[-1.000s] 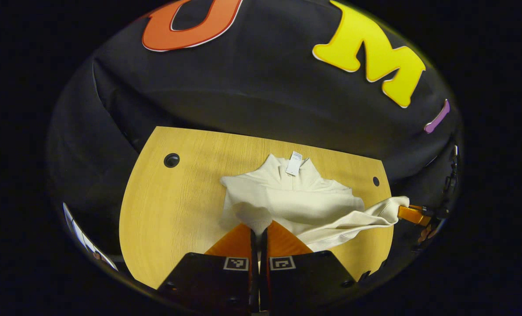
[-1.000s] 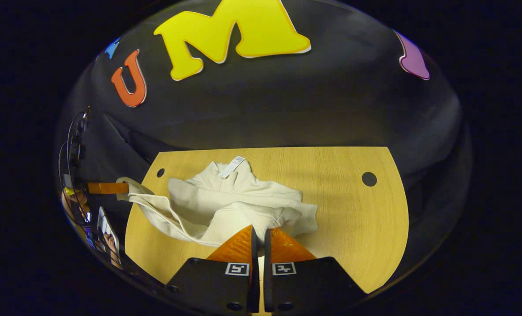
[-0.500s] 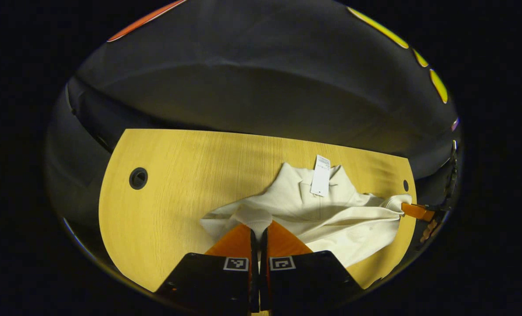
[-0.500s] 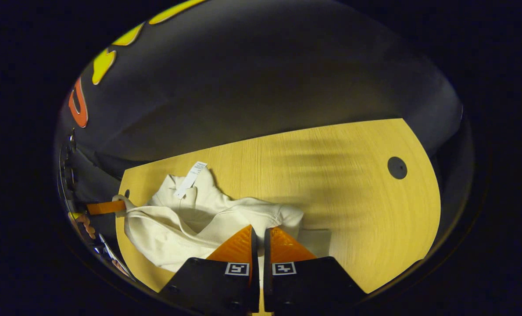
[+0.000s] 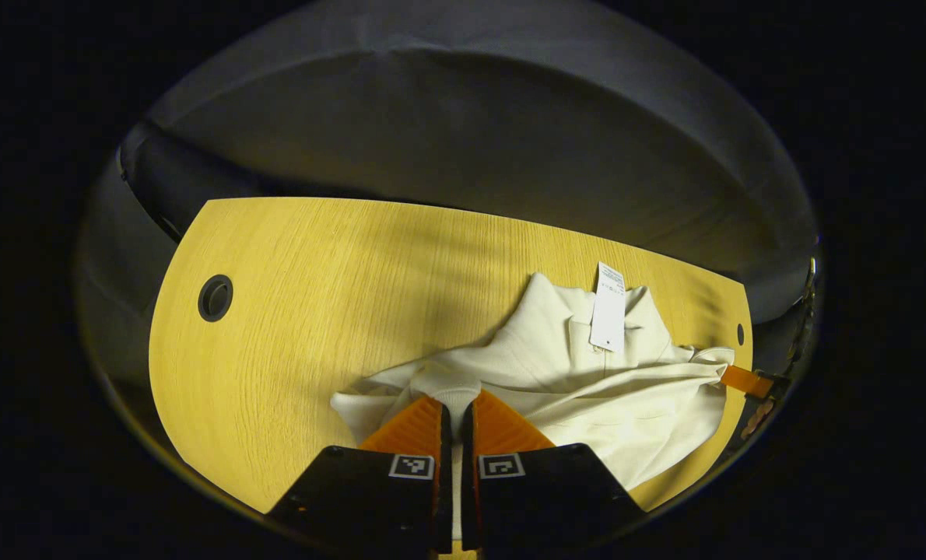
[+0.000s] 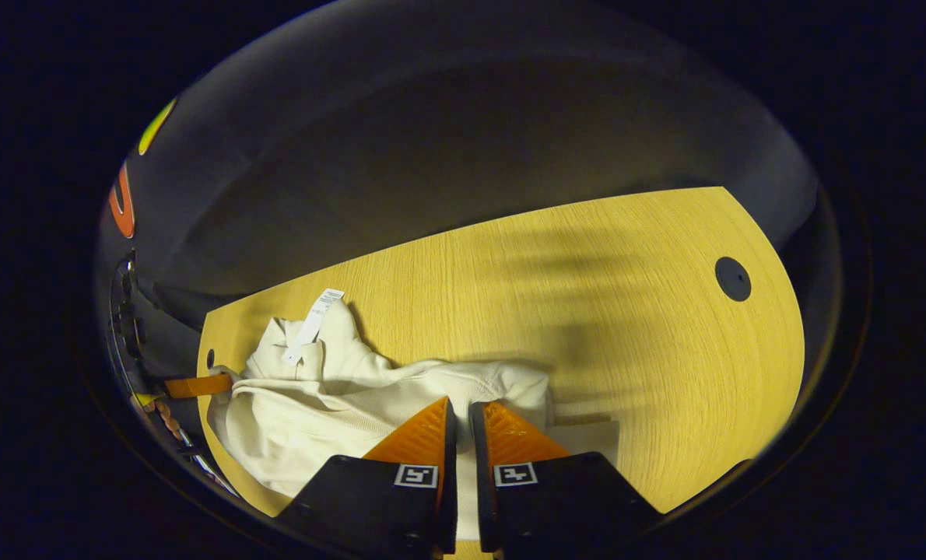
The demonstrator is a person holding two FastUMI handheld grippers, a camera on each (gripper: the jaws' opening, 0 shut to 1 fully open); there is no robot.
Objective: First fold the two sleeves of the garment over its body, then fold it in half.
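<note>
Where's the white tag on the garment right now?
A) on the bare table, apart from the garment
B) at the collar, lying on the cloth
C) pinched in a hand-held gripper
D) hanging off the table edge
B: the tag lies on the garment at its collar, far from both hand-held grippers' fingers, with the table around it.

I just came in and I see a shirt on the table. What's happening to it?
A person is folding a cream garment on a wooden table with two handheld grippers. The left gripper is shut on one part of the cloth and the right gripper on another. The garment lies bunched up with its white tag showing near the collar. It is not folded neatly yet.
</note>
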